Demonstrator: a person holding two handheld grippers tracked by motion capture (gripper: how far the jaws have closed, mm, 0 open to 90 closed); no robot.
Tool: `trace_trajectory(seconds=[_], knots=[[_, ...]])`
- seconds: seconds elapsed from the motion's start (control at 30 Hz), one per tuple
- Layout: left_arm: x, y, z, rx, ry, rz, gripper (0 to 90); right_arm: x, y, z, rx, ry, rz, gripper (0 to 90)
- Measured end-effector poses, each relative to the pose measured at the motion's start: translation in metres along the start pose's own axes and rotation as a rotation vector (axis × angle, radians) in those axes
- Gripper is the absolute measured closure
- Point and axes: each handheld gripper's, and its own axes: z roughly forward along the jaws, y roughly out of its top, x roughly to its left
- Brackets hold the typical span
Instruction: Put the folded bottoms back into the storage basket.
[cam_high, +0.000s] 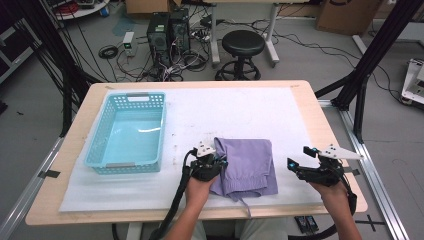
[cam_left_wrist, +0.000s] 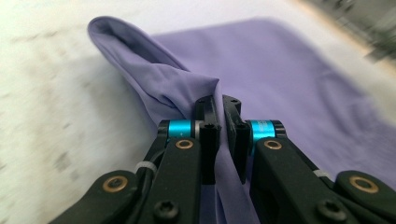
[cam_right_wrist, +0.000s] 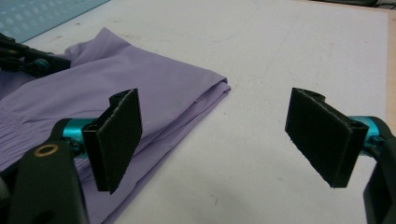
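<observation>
Purple folded cloth (cam_high: 247, 167) lies near the worktop's (cam_high: 300, 92) front edge, right of centre. Left hand-held gripper (cam_left_wrist: 223, 116) pinches a raised fold at the cloth's left edge, jaws tight on the fabric. Right hand-held gripper (cam_right_wrist: 229, 140) hovers just right of it, jaws wide and empty. Blue basket (cam_high: 127, 167) sits toward the left edge.

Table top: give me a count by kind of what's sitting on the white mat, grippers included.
Purple garment: 1
Light blue basket: 1
Grippers: 2, the left gripper shut on a fold of the garment, the right gripper open beside it
Total: 4
</observation>
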Motion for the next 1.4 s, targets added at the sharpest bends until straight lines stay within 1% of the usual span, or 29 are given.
trace_trajectory(seconds=[0.07,0.1,0.13,0.17,0.27,0.33,0.37,0.4,0.43,0.47,0.5,0.53,0.57,0.63,0.67,0.73,0.8,0.83,0.87,0.93,1.03,1.1,1.13,1.2,1.27,1.37,1.4], knots=[[-0.001,0.002,-0.004,-0.042,-0.039,-0.003,86.1,0.0,0.0,0.0,0.0,-0.001,0.002,19.0],[-0.001,0.002,-0.005,-0.053,-0.051,-0.003,86.1,0.0,0.0,0.0,0.0,0.0,-0.001,19.0],[0.0,0.003,-0.006,-0.067,-0.076,-0.008,86.0,0.0,0.0,0.0,0.0,0.0,0.0,19.0],[0.0,0.003,-0.007,-0.07,-0.078,-0.005,86.0,0.0,0.0,0.0,0.001,-0.001,0.0,19.0],[0.003,0.002,-0.006,-0.056,-0.077,-0.015,85.7,0.001,0.0,0.0,0.002,0.001,0.0,19.0],[0.003,0.0,-0.002,-0.026,-0.076,-0.025,83.4,0.001,0.0,0.0,0.002,0.001,-0.003,19.0],[0.004,-0.001,0.0,-0.01,-0.068,-0.029,79.8,0.001,0.0,0.001,0.002,0.002,-0.003,19.0],[0.004,-0.002,0.002,0.002,-0.053,-0.033,74.3,0.001,0.0,0.001,0.003,0.001,-0.004,19.0],[0.004,-0.003,0.004,0.013,-0.033,-0.037,68.7,0.001,0.0,0.001,0.003,0.002,-0.003,19.0],[0.004,-0.004,0.006,0.032,-0.008,-0.047,61.7,0.001,0.0,0.0,0.003,0.002,0.0,19.0],[0.005,-0.004,0.007,0.055,0.016,-0.06,52.6,0.001,0.0,0.0,0.002,0.002,-0.002,19.0],[0.006,-0.004,0.009,0.068,0.041,-0.073,45.9,0.001,0.0,0.0,0.001,0.002,-0.002,19.0],[0.005,-0.004,0.009,0.072,0.056,-0.075,41.5,0.001,0.0,0.0,0.001,0.003,-0.001,19.0],[0.004,-0.004,0.011,0.083,0.07,-0.069,40.1,0.001,0.0,0.0,0.002,0.003,0.0,19.0],[0.003,-0.004,0.011,0.088,0.079,-0.056,40.5,0.001,0.0,0.0,0.003,0.003,0.001,19.0],[0.0,-0.004,0.012,0.094,0.099,-0.04,45.6,0.001,0.0,0.001,0.001,0.004,-0.003,19.0],[-0.003,-0.004,0.013,0.104,0.111,-0.013,57.6,0.001,0.0,0.001,0.002,0.004,-0.001,19.0],[-0.005,-0.004,0.014,0.113,0.122,0.008,63.7,0.001,0.0,0.001,0.002,0.003,-0.003,19.0],[-0.007,-0.004,0.015,0.114,0.14,0.022,69.1,0.001,0.0,0.001,0.002,0.003,-0.003,19.0],[-0.008,-0.004,0.015,0.12,0.16,0.027,81.5,0.001,0.0,0.001,0.003,0.003,-0.001,19.0],[-0.008,-0.004,0.015,0.118,0.16,0.02,85.5,0.001,0.0,0.001,0.003,0.005,0.001,19.0],[-0.007,-0.003,0.014,0.115,0.144,0.021,86.1,0.0,0.0,0.0,0.0,0.002,0.003,19.0],[-0.006,-0.002,0.013,0.105,0.124,0.025,86.2,0.0,0.0,0.0,0.0,0.003,0.005,19.0],[-0.007,0.0,0.008,0.056,0.076,0.015,86.3,-0.001,0.0,-0.001,-0.004,0.001,0.005,19.0],[-0.009,0.006,0.004,0.015,0.023,0.015,86.4,-0.002,0.0,-0.002,-0.007,0.001,0.01,19.0],[-0.013,0.018,-0.005,-0.062,-0.057,0.014,86.4,-0.003,0.0,-0.002,-0.011,0.002,0.015,19.0],[-0.015,0.023,-0.008,-0.082,-0.078,0.015,86.5,-0.002,0.0,-0.002,-0.011,0.002,0.014,19.0]])
